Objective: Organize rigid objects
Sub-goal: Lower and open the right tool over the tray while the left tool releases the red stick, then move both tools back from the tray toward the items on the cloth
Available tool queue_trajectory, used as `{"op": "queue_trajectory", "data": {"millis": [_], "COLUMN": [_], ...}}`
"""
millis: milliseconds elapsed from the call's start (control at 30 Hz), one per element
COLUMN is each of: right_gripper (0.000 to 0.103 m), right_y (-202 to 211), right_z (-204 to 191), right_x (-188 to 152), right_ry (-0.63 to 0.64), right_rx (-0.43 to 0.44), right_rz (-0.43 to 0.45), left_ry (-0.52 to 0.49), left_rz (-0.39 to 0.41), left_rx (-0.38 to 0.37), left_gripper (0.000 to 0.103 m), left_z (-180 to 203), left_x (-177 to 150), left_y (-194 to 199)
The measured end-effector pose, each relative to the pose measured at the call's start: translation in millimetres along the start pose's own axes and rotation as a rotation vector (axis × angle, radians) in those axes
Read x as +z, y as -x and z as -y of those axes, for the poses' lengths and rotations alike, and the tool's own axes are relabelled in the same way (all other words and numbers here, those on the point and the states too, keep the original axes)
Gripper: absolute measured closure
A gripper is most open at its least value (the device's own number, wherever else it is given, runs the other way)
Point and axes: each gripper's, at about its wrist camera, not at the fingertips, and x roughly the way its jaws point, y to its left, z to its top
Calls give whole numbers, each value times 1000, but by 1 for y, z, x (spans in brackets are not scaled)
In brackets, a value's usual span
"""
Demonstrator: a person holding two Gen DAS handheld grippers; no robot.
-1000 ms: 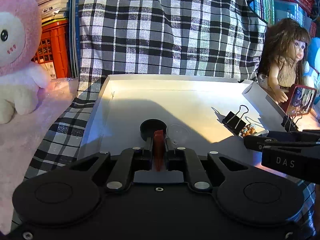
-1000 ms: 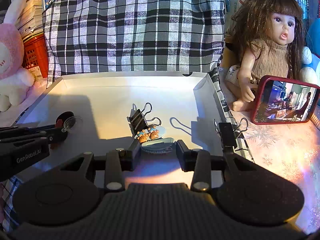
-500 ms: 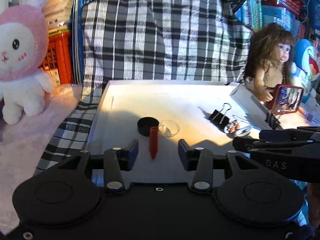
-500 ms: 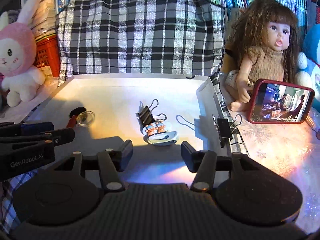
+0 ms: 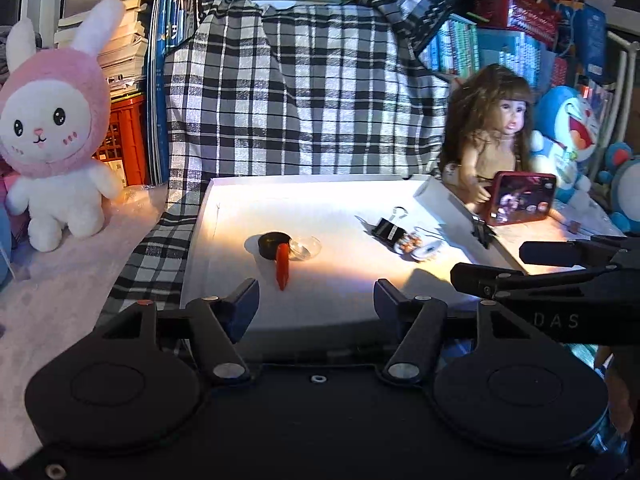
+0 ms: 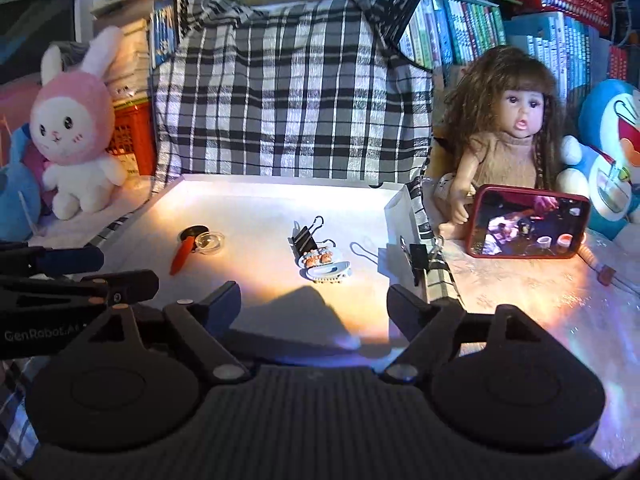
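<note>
White tray (image 5: 224,216) holds all items.
Left gripper (image 5: 316,300): jaws just been opening, nothing between.
Right gripper (image 6: 314,304): same, empty.
Binder clip (image 6: 306,236) touches hair clips (image 6: 326,266); grabbing one may drag the other.
Red piece (image 5: 282,266) leans on black cap (image 5: 272,242), beside clear dish (image 5: 306,246); nudge could roll it.

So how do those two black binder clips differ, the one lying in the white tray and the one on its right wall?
The binder clip in the tray lies loose on the floor, touching the hair clips; the clip on the wall is clamped upright over the white tray edge. The first's wire handles splay along the floor; the second's stand up. Both are black with wire handles.
</note>
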Motion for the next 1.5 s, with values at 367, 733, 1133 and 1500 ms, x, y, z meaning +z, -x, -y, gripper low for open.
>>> {"op": "queue_trajectory", "data": {"millis": [367,733,1133,1500], "right_gripper": [2,0,0,0], "right_y": [51,88,102,105], "right_z": [-2,-5,-5,-14], "right_x": [-33,-69,-106,-128], "right_ry": [31,90,128,179], "right_rx": [0,-11,-23,16], "right_rz": [61,95,71,22], "left_ry": [-28,-50,-30,-30], "left_rz": [45,58,43,42], "left_rx": [-45,-36,-26,4], "left_gripper": [35,32,30,30], "left_z": [18,30,34,34], "left_x": [-40,-80,-126,-146], "left_y": [56,97,122,131]}}
